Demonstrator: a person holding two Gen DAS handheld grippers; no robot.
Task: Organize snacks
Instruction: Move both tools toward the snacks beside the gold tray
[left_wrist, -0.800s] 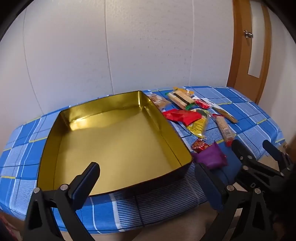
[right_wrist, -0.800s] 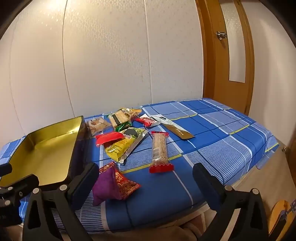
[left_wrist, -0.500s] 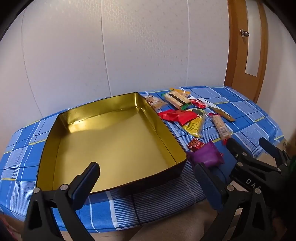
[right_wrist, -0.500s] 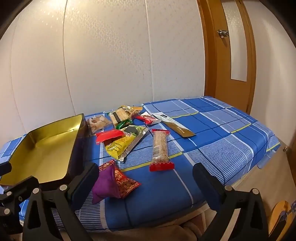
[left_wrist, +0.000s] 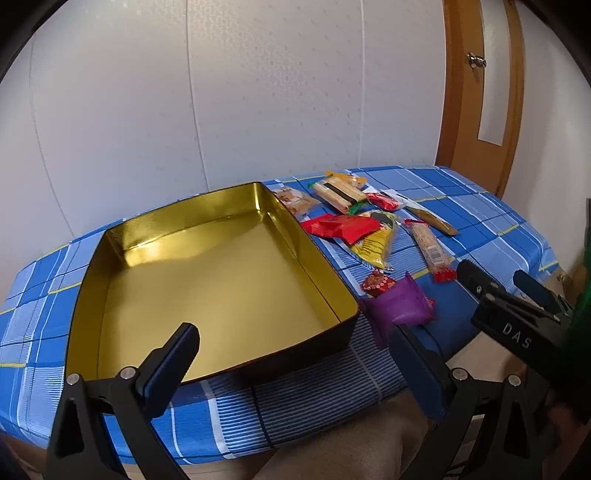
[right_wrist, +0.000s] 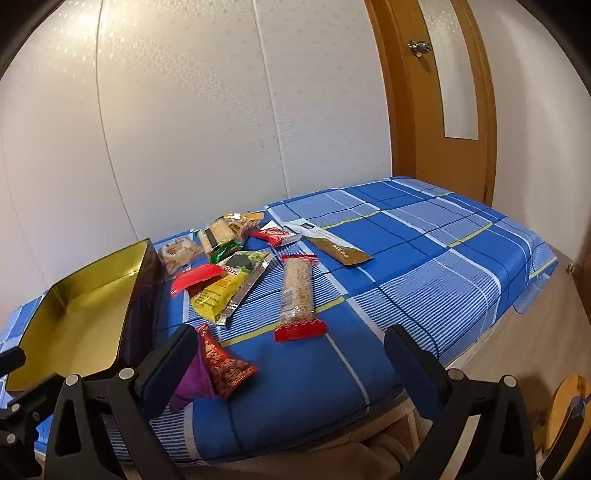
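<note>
Both grippers hung released at the bottom of their frames, the right gripper (right_wrist: 288, 365) and left gripper (left_wrist: 295, 358) each with jaws wide apart and holding nothing. Just above the right one's left finger lay a purple pouch (right_wrist: 192, 380) touching a red packet (right_wrist: 225, 369). Beyond, centre frame, the other snacks were scattered beside the bare gold tin (left_wrist: 110, 295). They looked light, crinkly and slippery; pinching a sealed end seemed safest.

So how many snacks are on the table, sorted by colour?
red packets: 3
purple packet: 1
yellow packet: 1
green wrapper: 1
tan or brown packs: 4
Total: 10
</note>
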